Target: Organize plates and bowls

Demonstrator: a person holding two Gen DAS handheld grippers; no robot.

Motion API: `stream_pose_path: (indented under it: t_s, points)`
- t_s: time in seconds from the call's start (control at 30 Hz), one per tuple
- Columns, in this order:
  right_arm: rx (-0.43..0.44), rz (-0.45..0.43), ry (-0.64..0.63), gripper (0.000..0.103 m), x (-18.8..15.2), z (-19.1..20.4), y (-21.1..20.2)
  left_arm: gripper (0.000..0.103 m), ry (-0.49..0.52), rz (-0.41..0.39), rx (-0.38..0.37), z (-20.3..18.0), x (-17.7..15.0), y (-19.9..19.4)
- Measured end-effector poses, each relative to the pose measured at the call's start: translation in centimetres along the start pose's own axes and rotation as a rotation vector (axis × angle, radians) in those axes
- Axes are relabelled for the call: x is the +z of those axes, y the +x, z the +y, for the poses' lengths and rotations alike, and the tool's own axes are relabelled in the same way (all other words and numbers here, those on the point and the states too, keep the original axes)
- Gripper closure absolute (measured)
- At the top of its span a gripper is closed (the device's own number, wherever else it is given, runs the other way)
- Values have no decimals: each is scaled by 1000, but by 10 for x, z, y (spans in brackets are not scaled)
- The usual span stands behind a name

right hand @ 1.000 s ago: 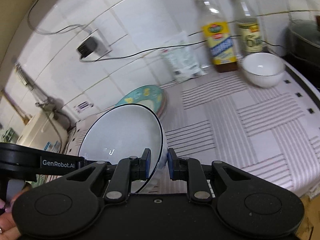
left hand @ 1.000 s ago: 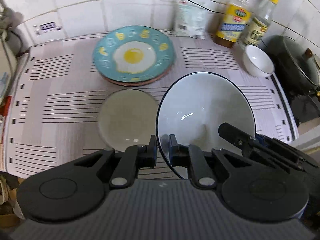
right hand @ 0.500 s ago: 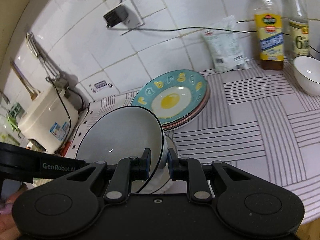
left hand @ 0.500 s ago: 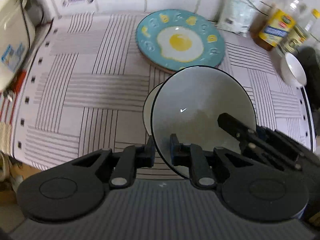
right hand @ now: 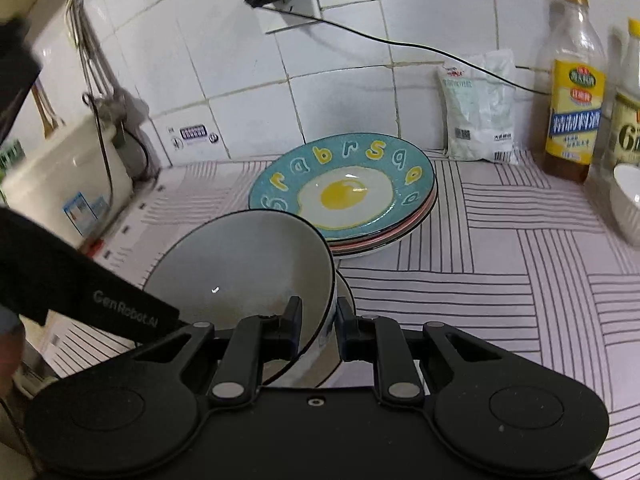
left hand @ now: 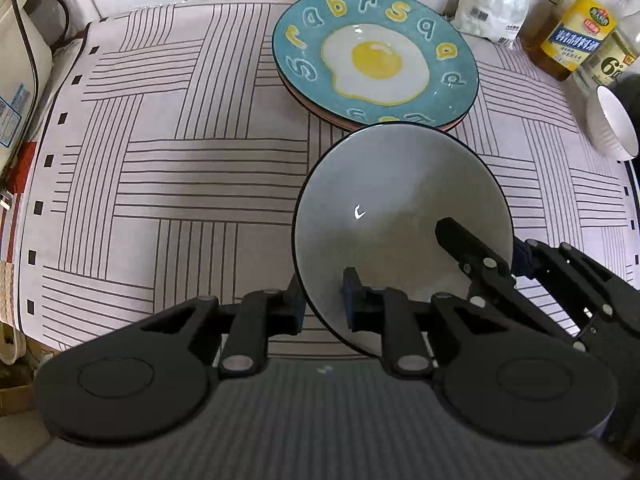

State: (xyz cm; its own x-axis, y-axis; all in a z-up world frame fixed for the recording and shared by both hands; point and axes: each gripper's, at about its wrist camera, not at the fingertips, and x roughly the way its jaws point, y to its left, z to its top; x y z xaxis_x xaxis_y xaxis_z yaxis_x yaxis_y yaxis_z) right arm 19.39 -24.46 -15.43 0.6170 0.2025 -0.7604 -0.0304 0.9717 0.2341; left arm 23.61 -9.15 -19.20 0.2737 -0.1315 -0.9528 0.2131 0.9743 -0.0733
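A white bowl with a dark rim (left hand: 400, 208) (right hand: 248, 264) is held by both grippers. My left gripper (left hand: 323, 304) is shut on its near-left rim. My right gripper (right hand: 318, 320) is shut on its right rim; its fingers also show in the left wrist view (left hand: 472, 252). The bowl sits over a second bowl, whose edge (right hand: 346, 292) peeks out below it. A stack of plates topped by a blue fried-egg plate (left hand: 376, 56) (right hand: 344, 188) stands just behind.
A small white bowl (left hand: 612, 124) (right hand: 628, 204) sits at the right by two bottles (right hand: 572, 92) and a white bag (right hand: 480, 108). A white rice cooker (right hand: 60, 176) stands at the left. The striped mat (left hand: 180, 180) covers the counter.
Both grippers have carried the dark-rimmed bowl left and down over the other bowl, which is now almost fully covered. Both views have swung left towards the plates.
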Motion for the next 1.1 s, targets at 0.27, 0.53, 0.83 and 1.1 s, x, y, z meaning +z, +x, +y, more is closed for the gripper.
stream_pose_path:
  t_s: [0.27, 0.53, 0.83, 1.1]
  points:
    - [-78, -11, -156, 82, -3, 15, 7, 83, 1, 37, -15, 5, 3, 11]
    - [-109, -22, -184, 82, -2, 20, 12, 83, -2, 51, -26, 6, 10, 14]
    - [-221, -6, -262, 80, -8, 38, 7, 82, 13, 35, -33, 3, 8, 17]
    - [-258, -15, -254, 80, -15, 33, 14, 82, 29, 19, -5, 1, 4, 11]
